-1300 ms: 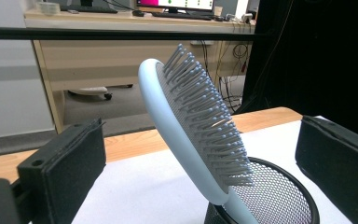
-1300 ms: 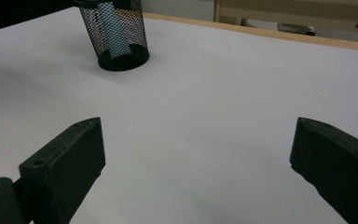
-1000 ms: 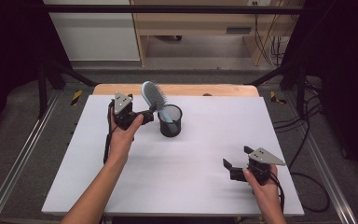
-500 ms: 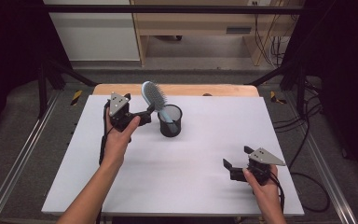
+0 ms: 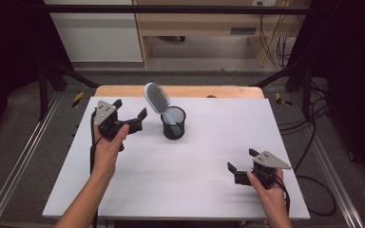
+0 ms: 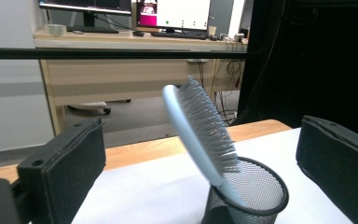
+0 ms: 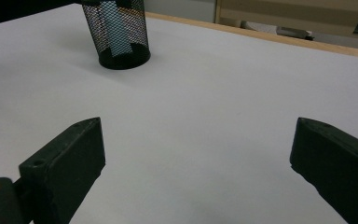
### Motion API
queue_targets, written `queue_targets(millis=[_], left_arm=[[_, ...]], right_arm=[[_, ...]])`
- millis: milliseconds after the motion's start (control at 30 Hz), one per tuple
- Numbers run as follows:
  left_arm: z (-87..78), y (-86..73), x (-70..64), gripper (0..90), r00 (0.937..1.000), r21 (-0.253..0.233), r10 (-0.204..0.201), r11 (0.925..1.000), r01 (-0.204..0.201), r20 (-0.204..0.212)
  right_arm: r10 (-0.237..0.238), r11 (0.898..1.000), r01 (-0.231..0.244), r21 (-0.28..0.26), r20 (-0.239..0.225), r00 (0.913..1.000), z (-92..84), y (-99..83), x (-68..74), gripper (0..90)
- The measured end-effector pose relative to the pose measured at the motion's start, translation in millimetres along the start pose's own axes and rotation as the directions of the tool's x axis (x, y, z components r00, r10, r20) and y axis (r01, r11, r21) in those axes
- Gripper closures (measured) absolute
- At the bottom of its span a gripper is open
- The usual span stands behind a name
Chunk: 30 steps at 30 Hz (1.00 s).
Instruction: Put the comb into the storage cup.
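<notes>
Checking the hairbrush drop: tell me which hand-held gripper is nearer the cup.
The left hand-held gripper, jaws open beside the cup; the right one sits far off.

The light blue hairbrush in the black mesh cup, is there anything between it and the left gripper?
Nothing visible. The left gripper, jaws open, sits just left of the black mesh cup, with bare white table between them. The light blue hairbrush stands handle-down in the cup, leaning toward that gripper.
</notes>
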<state>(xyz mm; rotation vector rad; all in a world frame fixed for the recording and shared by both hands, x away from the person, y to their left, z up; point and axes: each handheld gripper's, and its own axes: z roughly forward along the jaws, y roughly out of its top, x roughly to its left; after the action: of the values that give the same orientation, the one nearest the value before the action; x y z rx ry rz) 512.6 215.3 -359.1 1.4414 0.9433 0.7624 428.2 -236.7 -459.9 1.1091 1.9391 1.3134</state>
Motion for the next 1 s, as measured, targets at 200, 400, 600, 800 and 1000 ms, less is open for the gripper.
queue_targets(millis=[200, 400, 600, 800, 1000], left_arm=[[-26.1, -0.9, 17.7, 1.5, 0.9995, 0.005, 0.02, 0.9998, -0.019, -0.027], [-56.1, -2.3, 37.2, 1.5, 0.9988, -0.004, 0.006, 1.0, -0.006, -0.049], [-82.7, -4.6, 51.3, 1.6, 0.9983, -0.022, 0.0, 0.9998, -0.001, -0.059], [-101.0, -15.0, 63.0, 1.6, 0.9968, -0.026, -0.015, 0.9996, 0.013, -0.078], [-112.2, -25.7, 69.6, 1.7, 0.9966, -0.032, -0.028, 0.9992, 0.025, -0.078]], right_arm=[[-0.026, 1.0, 0.026, 0.006, -0.011, 0.9996, -0.4, 0.2, 4.8, 3.7], [-0.038, 0.999, 0.037, -0.006, -0.008, 0.9993, -2.3, 1.5, 6.6, 3.6], [-0.033, 0.998, 0.032, -0.051, -0.018, 0.9993, -4.4, 2.8, 7.2, 3.3], [-0.036, 0.997, 0.036, -0.07, -0.008, 0.9993, -4.4, 2.8, 6.8, 3.3], [-0.045, 0.995, 0.045, -0.091, 0.009, 0.999, -5.5, 2.5, 6.3, 3.3]])
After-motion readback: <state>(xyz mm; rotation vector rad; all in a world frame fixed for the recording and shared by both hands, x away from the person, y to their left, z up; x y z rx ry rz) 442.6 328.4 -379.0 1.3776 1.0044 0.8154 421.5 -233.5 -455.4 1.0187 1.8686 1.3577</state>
